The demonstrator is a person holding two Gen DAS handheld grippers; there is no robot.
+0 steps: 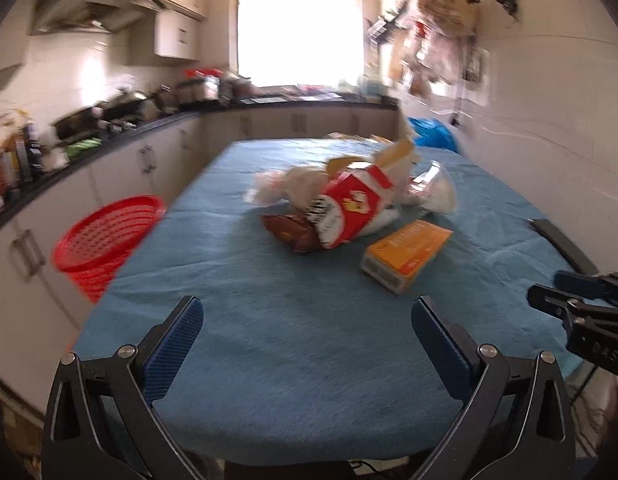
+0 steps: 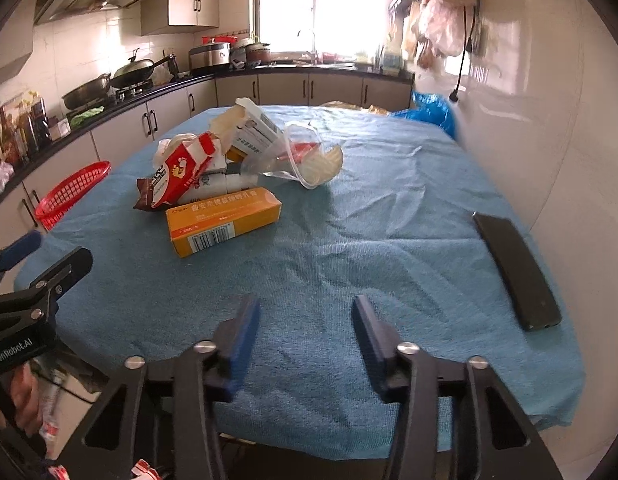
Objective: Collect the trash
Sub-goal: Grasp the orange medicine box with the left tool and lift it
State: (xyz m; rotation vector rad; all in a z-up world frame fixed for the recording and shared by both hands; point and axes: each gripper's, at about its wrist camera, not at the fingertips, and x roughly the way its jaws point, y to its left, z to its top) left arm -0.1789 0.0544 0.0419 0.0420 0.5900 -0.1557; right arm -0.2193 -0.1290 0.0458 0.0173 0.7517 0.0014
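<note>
1. Kitchen setting: a table covered with a blue cloth [image 2: 349, 240] stands between a dark counter [image 2: 121, 106] with pans on the left and a white tiled wall on the right; a bright window [image 2: 321, 4] lies at the far end.
2. Trash pile location: near the middle of the cloth, toward the far-left side in the right wrist view.
3. Pile contents:
   - a red-and-white snack bag [image 2: 181, 176] lying on a brown wrapper [image 2: 143, 196];
   - a white carton [image 2: 249, 128] with its flap torn open, behind the bag;
   - a clear plastic cup [image 2: 309, 160] tipped on its side, touching the carton.
4. An orange box [image 2: 223, 220] with a barcode lies flat just in front of the pile, nearest the grippers.
5. A red mesh basket [image 1: 105, 236] sits off the left edge of the table, beside the counter cabinets.
6. A black phone-like slab [image 2: 517, 272] lies flat near the right edge of the cloth, well apart from the pile.
7. A blue plastic bag [image 2: 433, 112] sits at the far right corner.
8. Left gripper [image 1: 307, 320]: jaws spread wide, nothing between them, hovering over bare cloth at the near edge.
9. Right gripper [image 2: 307, 320]: jaws parted at a moderate gap, nothing between the blue pads [image 2: 245, 340], over bare cloth short of the orange box.
10. Each gripper appears at the edge of the other's view, side by side.
</note>
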